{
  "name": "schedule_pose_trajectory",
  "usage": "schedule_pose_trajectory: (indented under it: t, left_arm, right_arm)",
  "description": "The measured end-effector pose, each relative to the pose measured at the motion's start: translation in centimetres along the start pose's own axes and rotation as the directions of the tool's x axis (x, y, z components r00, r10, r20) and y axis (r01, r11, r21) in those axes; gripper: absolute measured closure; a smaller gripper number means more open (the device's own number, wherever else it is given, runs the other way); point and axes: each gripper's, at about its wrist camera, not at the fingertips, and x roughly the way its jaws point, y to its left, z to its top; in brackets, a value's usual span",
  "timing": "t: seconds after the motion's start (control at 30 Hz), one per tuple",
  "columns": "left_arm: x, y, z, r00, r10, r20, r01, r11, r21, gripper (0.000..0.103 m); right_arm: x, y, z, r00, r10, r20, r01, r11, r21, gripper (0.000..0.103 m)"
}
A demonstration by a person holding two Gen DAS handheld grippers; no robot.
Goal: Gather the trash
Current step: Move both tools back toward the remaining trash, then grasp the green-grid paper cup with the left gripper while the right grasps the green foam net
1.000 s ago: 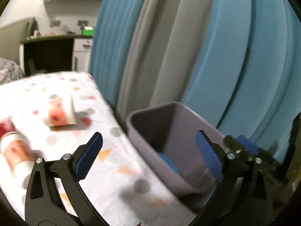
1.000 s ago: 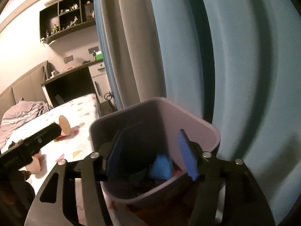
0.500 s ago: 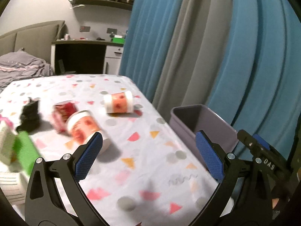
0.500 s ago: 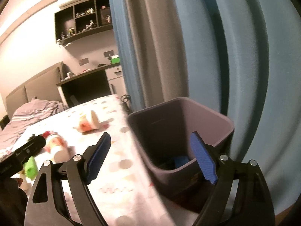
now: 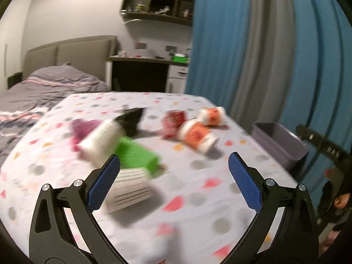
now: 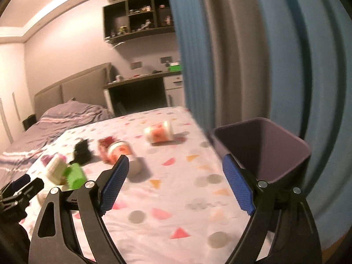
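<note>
Trash lies on a spotted white tablecloth (image 5: 198, 189): two orange-and-white paper cups (image 5: 198, 136) (image 5: 212, 116), a red wrapper (image 5: 173, 121), a green box (image 5: 136, 156), a white striped carton (image 5: 129, 189), a white cup (image 5: 99, 140), a black lump (image 5: 131, 121) and a purple scrap (image 5: 82, 128). A purple bin (image 6: 264, 149) stands at the table's right edge; it also shows in the left wrist view (image 5: 277, 143). My left gripper (image 5: 173, 182) is open and empty above the table near the carton. My right gripper (image 6: 173, 187) is open and empty, left of the bin.
Blue and grey curtains (image 5: 264, 55) hang behind the bin. A bed (image 5: 44, 83) with a padded headboard lies beyond the table, with a dark desk (image 5: 140, 74) and wall shelves (image 5: 158, 0) at the back. The table's near-right corner drops off beside the bin.
Both grippers have swung left, away from the bin and toward the trash on the table. The right gripper, which was inside the bin, is now out and wider open.
</note>
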Motion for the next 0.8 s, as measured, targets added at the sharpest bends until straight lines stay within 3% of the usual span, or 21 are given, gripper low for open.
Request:
schedule_pose_trajectory:
  t: [0.13, 0.23, 0.3, 0.53, 0.6, 0.8]
  left_arm:
    - [-0.9, 3.0, -1.4, 0.999, 0.03, -0.019, -0.03, 0.999, -0.01, 0.006]
    - [-0.9, 4.6, -2.3, 0.999, 0.034, -0.043, -0.034, 0.999, -0.019, 0.012]
    - [-0.4, 5.6, -2.8, 0.997, 0.025, -0.075, -0.028, 0.999, -0.04, 0.024]
    - [1.9, 7.6, -4.0, 0.982, -0.082, -0.17, 0.06, 0.99, -0.128, 0.052]
    - [2.5, 7.7, -4.2, 0.976, -0.104, -0.19, 0.078, 0.987, -0.139, 0.066]
    - [3.2, 7.5, -4.6, 0.963, -0.172, -0.208, 0.144, 0.979, -0.143, 0.096]
  right_arm:
    - [0.5, 3.2, -0.6, 0.998, 0.056, -0.02, -0.057, 0.998, -0.037, 0.019]
    - [1.0, 5.5, -0.9, 0.995, 0.095, -0.039, -0.098, 0.993, -0.06, 0.019]
    - [1.2, 6.6, -1.2, 0.992, 0.114, -0.05, -0.118, 0.99, -0.074, 0.019]
    - [1.9, 9.4, -2.0, 0.985, 0.147, -0.087, -0.156, 0.981, -0.118, 0.019]
    - [2.2, 9.7, -2.2, 0.984, 0.148, -0.096, -0.16, 0.98, -0.12, 0.019]
    - [3.0, 10.3, -2.6, 0.98, 0.158, -0.12, -0.173, 0.977, -0.127, 0.019]
